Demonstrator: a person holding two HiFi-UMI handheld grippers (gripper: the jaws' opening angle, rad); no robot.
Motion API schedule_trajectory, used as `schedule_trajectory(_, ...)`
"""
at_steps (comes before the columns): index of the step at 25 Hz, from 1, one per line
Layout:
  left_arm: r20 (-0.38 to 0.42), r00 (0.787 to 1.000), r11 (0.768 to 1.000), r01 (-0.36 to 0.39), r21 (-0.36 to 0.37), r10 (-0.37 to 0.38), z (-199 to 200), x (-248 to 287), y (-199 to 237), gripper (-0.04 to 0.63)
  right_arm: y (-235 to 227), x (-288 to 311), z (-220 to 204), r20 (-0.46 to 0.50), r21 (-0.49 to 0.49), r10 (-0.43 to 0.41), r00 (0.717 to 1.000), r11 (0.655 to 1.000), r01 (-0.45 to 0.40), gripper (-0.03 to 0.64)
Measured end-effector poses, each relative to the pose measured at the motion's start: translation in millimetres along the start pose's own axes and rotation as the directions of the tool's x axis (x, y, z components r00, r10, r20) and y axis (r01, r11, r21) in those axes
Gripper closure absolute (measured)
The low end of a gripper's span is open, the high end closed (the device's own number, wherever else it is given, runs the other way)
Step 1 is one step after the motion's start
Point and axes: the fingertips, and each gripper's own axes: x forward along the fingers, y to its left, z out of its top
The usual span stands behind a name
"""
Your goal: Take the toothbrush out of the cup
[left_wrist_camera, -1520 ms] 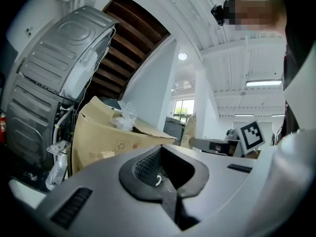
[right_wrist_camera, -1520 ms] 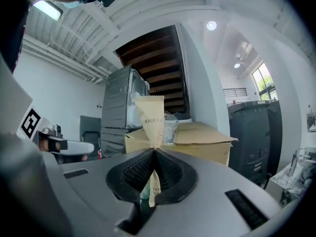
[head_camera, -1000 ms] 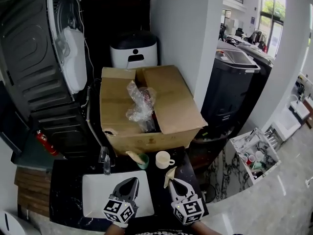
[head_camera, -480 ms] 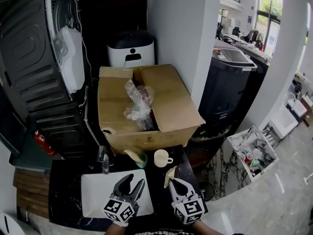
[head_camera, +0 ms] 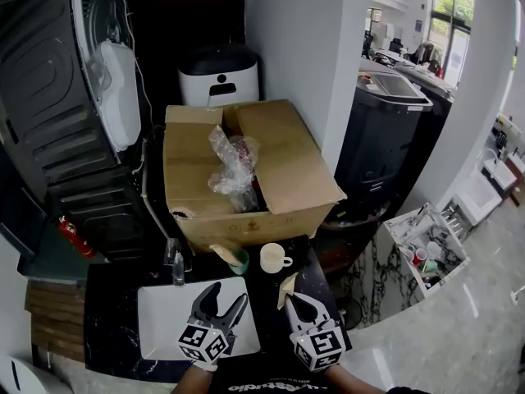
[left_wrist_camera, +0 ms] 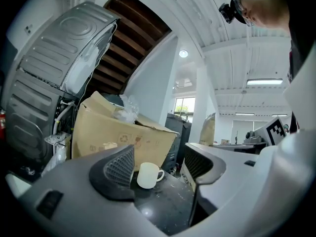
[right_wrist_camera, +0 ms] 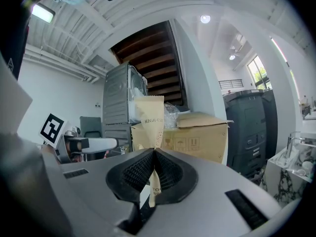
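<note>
– So, left gripper (head_camera: 229, 293)?
– Opening, spread wide at lower centre-left, pinching nothing; only the white cup (head_camera: 273, 258) well ahead on the bench (head_camera: 115, 302). Pressed together a second ago.
– And right gripper (head_camera: 292, 300)?
– Clamped tight on the paper-sleeved toothbrush (head_camera: 285, 287), lower centre, just below that cup. Same as before.

An open cardboard box (head_camera: 287, 171) holding a crumpled plastic bag (head_camera: 232, 169) stands behind the black counter (head_camera: 107, 302), which has a white sink (head_camera: 160, 322).
</note>
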Motion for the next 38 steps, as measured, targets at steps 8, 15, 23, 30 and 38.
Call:
schedule_trajectory(8,-0.021,0.999,0.997,-0.047,-0.063,0.046,-30,24,30,0.285,-1,4,-1,0.003,-0.014,0.002,1.0,1.0,-0.002,0.577)
schedule_trajectory(15,-0.03,0.995,0.995,-0.095,-0.027,0.094,-51,57,67,0.287,0,2,-3,-0.005,-0.018,0.006,1.0,1.0,-0.006,0.577)
schedule_trajectory(23,-0.109,0.983,0.986,-0.157,-0.055,0.15,-84,91,114,0.287,-14,-4,-8,-0.008,-0.003,-0.027,1.0,1.0,0.027,0.577)
schedule_trajectory(30,-0.169,0.967,0.974,-0.209,-0.083,0.193,-100,117,142,0.325,-17,-10,-15,-0.036,-0.005,-0.04,0.999,0.999,0.04,0.577)
schedule_trajectory(38,-0.146,0.974,0.979,-0.185,-0.087,0.171,-89,122,139,0.529,-17,-12,-12,-0.034,-0.008,-0.037,0.999,0.999,0.037,0.577)
